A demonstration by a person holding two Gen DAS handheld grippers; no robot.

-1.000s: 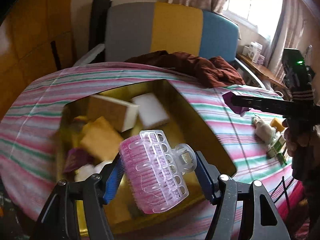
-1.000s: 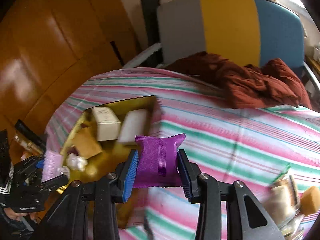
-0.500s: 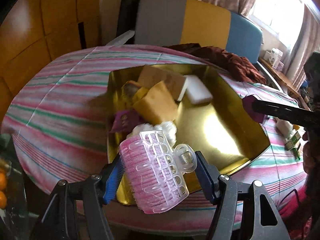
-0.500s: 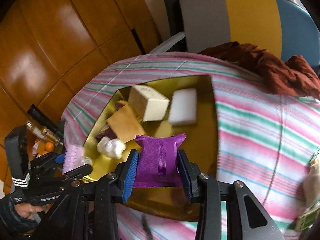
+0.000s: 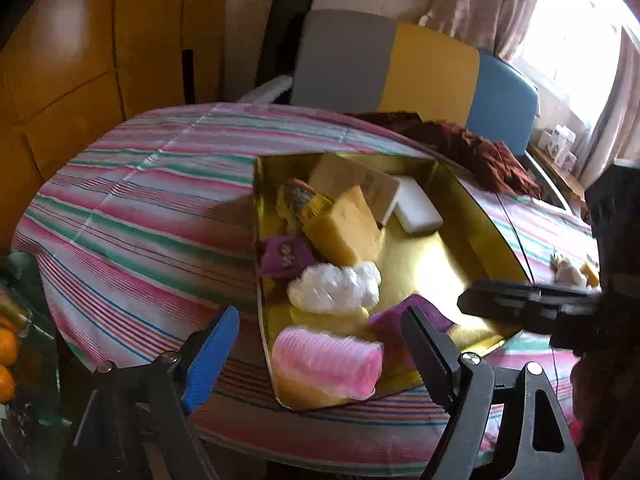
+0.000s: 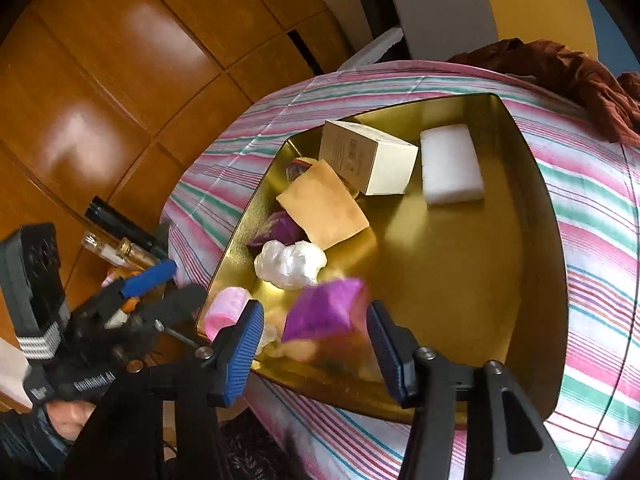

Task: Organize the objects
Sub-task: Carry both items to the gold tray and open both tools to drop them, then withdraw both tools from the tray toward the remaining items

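Left wrist view shows the ribbed pink hair clip (image 5: 326, 362) lying in the gold tray's (image 5: 476, 208) near corner; right view catches only its end. Purple crinkled packet (image 6: 326, 312) (blurred) sits loose in the tray between my right gripper's (image 6: 316, 344) jaws. Both my jaw pairs, left gripper (image 5: 320, 344) included, stand spread wide, gripping nothing, tilted down over the tray on the striped tabletop (image 5: 140, 200).

left gripper (image 5: 320, 344) jaws spread wide above the pink hair clip (image 5: 326, 362) lying in the gold tray (image 5: 472, 216).
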